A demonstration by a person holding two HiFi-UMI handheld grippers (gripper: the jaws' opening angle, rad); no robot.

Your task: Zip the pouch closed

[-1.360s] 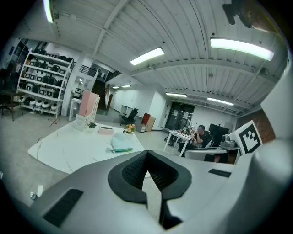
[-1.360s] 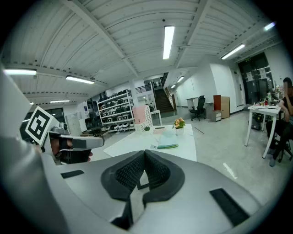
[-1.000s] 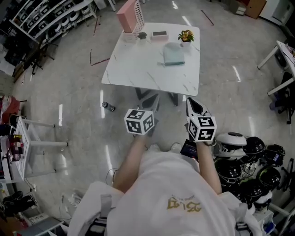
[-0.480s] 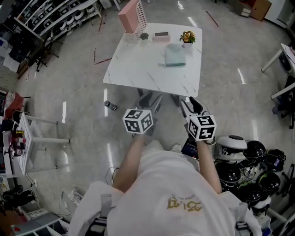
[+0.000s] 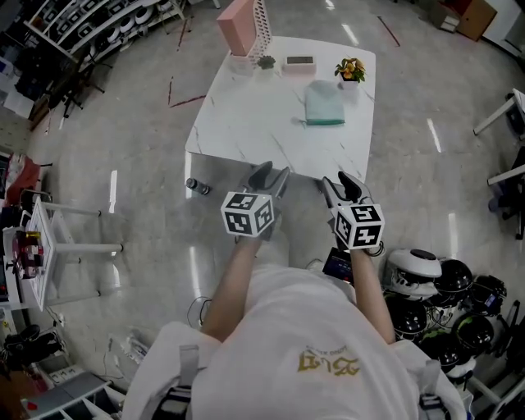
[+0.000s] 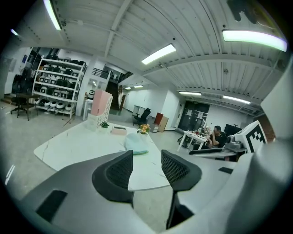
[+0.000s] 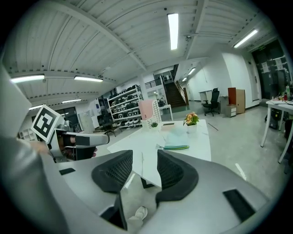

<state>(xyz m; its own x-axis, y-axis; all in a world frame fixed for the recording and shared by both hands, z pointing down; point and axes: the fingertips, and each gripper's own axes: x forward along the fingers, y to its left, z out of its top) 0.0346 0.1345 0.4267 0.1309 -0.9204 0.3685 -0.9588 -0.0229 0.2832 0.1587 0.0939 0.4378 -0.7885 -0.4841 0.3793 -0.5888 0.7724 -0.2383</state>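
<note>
From the head view we see one white table point(image 5: 246, 131) and two tools at its near edge: the left gripper point(image 5: 269, 174) and the right gripper point(image 5: 340, 182). Only this view shows a small can point(image 5: 194, 187) on the floor to the left. It also shows a cluster of helmets point(image 5: 447, 283) near right, too bunched for us to count.

One teal pouch point(image 5: 324, 107) lies flat on the far right part of the table, well apart from both tools. Near it stand one potted flower point(image 5: 350, 70), one flat little box point(image 5: 299, 61), one small green plant point(image 5: 265, 61) and one pink box point(image 5: 236, 25).

The left gripper view alone gives us a seated person point(image 6: 215, 135) at a far desk; the left jaws stand wide apart with nothing between them. The right gripper view alone shows a staircase point(image 7: 176, 96); the right jaws are wide and closing slightly, empty too.
</note>
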